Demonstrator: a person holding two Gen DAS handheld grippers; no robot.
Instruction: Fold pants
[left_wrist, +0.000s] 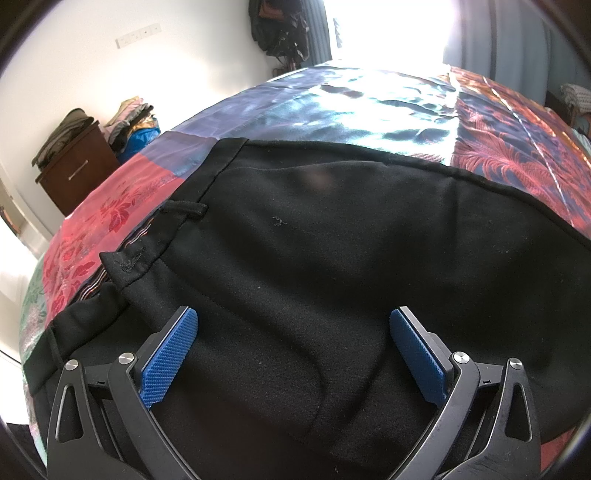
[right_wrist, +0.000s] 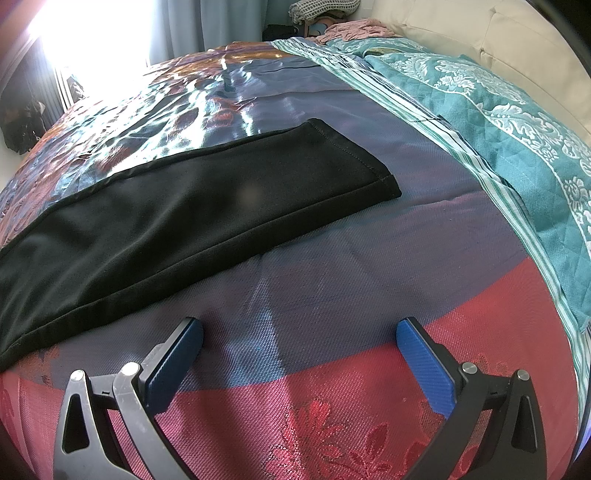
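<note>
Black pants (left_wrist: 332, 240) lie flat on a shiny patterned bedspread (left_wrist: 332, 103). In the left wrist view their waistband end with a belt loop (left_wrist: 184, 210) is at the left, and my left gripper (left_wrist: 293, 317) hovers open just above the upper part of the pants, nothing between its blue pads (left_wrist: 170, 354). In the right wrist view the pant legs (right_wrist: 166, 221) stretch from the left edge to the hem (right_wrist: 354, 158) near the middle. My right gripper (right_wrist: 299, 328) stands open over bare bedspread (right_wrist: 332, 295), in front of the legs and apart from them.
A teal quilted blanket (right_wrist: 498, 122) lies along the bed's right side, with a cream headboard (right_wrist: 480, 33) behind. A brown cabinet (left_wrist: 77, 170) with piled clothes stands by the wall at the left. A bright window (left_wrist: 388, 26) glares beyond the bed.
</note>
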